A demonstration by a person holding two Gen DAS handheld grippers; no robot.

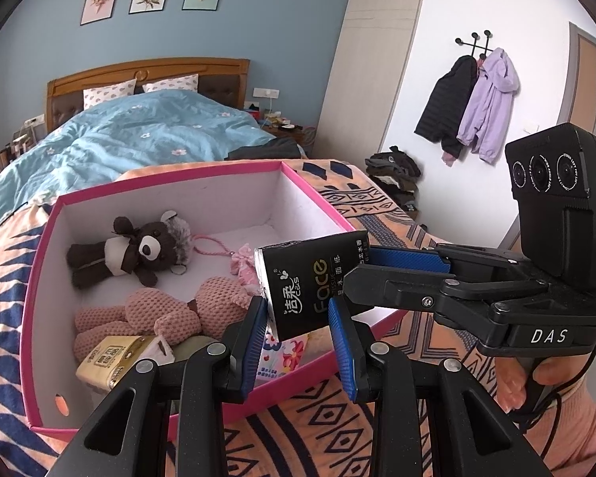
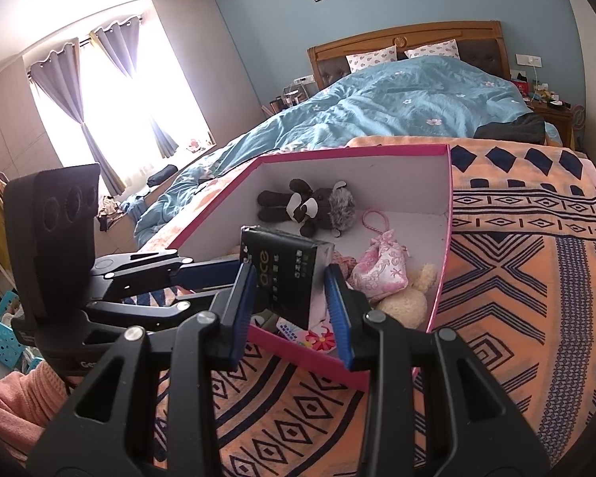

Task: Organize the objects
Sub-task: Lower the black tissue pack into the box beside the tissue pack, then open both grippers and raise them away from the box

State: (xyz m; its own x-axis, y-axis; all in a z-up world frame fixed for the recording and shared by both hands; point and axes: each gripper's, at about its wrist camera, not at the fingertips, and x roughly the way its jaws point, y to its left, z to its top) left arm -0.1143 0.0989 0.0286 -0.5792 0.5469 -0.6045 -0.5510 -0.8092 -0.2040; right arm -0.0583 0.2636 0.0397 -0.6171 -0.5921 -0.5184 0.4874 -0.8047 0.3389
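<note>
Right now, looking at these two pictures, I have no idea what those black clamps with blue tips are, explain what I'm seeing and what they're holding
Those are two hand-held grippers; a person squeezes one in each hand, and each carries a wide-angle camera looking along its fingers. One picture comes from the left gripper, the other from the right gripper. Both grippers are closed on one black tissue pack, above a pink box resting on a patterned blanket on a bed. Inside the box lie a dark teddy bear, a pink knitted toy, a pink pouch and a yellow packet.
</note>
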